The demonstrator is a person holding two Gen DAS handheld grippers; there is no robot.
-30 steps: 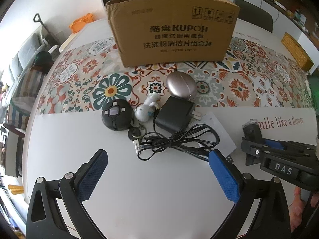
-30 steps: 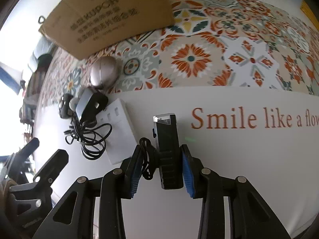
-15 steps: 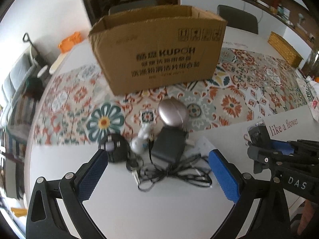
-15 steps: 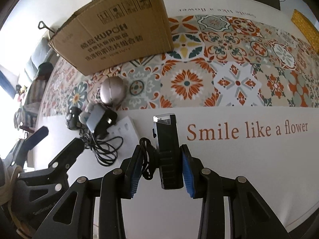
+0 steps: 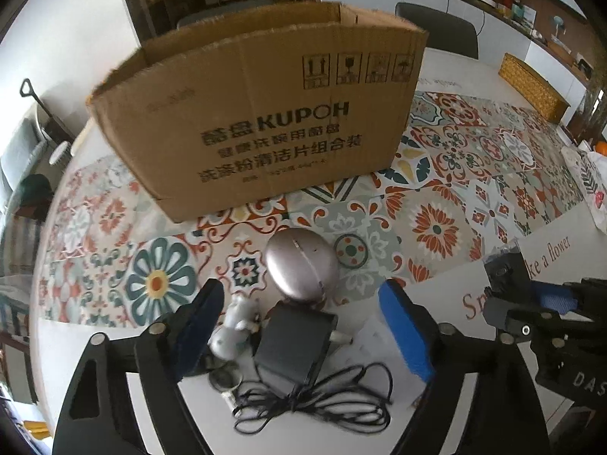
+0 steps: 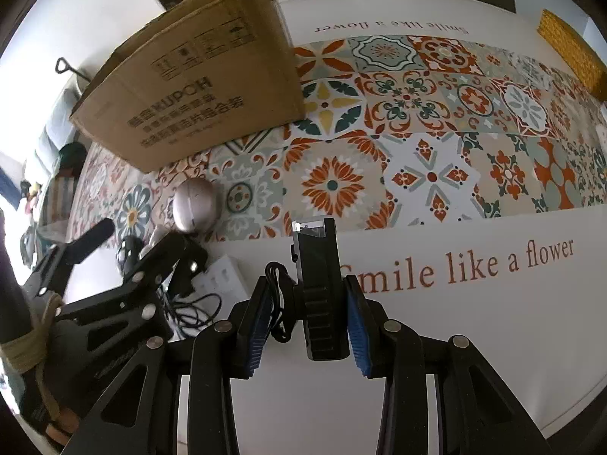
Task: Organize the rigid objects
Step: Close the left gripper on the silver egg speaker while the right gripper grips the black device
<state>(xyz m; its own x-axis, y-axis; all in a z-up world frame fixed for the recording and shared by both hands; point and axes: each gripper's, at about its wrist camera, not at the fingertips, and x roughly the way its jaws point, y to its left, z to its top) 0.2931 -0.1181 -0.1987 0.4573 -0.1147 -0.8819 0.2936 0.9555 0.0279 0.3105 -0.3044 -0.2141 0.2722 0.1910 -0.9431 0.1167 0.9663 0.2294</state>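
Black, ribbed, the device [image 6: 322, 295] is clenched in the right gripper [image 6: 309, 314], probably bound for the box [image 6: 197, 91]; the left gripper [image 5: 303, 326], released, straddles the adapter [image 5: 294, 345].

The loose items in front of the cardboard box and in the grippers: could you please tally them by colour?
Black: 3, the power adapter with cable, the round gadget, and the ribbed device held in the right gripper.
Silver or pinkish metallic: 1, the egg-shaped case.
White: 2, the figurine and the flat box.
Total: 6.
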